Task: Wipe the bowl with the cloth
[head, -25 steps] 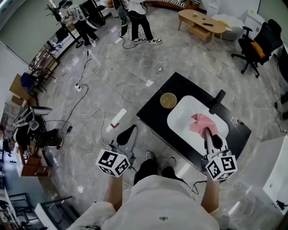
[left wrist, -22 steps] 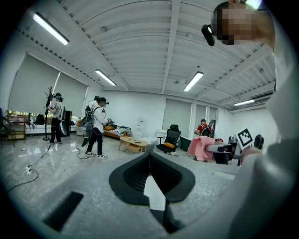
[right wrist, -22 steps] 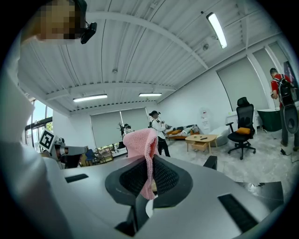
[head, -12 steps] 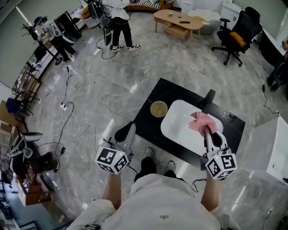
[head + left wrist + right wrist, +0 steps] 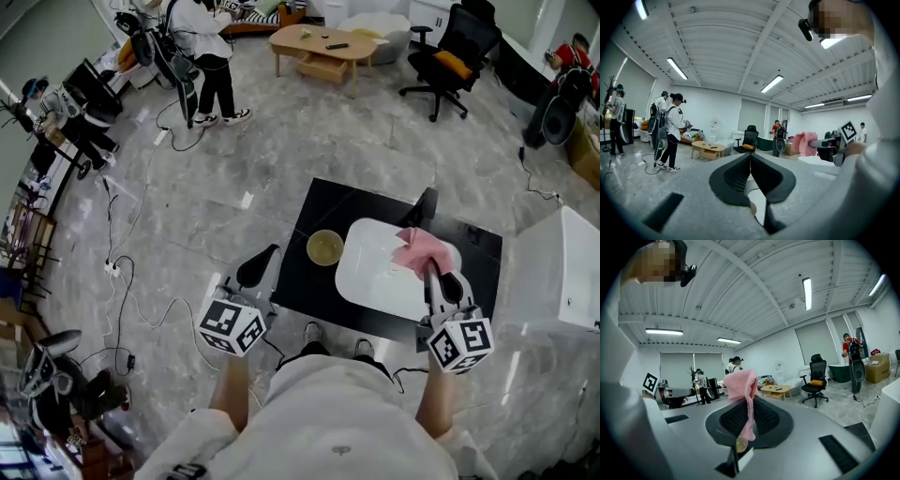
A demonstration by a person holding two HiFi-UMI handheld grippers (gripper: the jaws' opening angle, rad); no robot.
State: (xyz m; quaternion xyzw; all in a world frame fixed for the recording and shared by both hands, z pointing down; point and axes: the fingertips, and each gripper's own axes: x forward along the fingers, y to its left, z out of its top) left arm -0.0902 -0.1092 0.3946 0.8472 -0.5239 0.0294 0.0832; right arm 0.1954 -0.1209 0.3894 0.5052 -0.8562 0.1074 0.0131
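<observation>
Far left, upper corner: people standing point(image 5: 202, 42) among cables on the grey floor point(image 5: 169, 206), well apart from the work area.

Left gripper point(image 5: 261, 262) low and left, off the near-left corner of the black table point(image 5: 309, 286), over the floor. Jaws pressed fully together, pads meeting along one line in the left gripper view point(image 5: 750, 157), nothing held.

Bowl point(image 5: 325, 247) upright on the table, yellowish inside, just beside the left edge of the white basin point(image 5: 375, 281). Apart from both grippers and from the cloth.

Cloth point(image 5: 417, 248) pink, bunched, raised over the right part of the basin. Black faucet-like post point(image 5: 427, 206) just behind the basin.

Right gripper point(image 5: 433, 274) over the basin's right part, clamped tight on the cloth. In the right gripper view, jaws point(image 5: 749, 401) closed on a thin fold, with the cloth point(image 5: 739, 383) standing above the tips and a strip hanging down between the pads.

Beyond the table: wooden coffee table point(image 5: 319, 49), black office chair point(image 5: 450, 61).
</observation>
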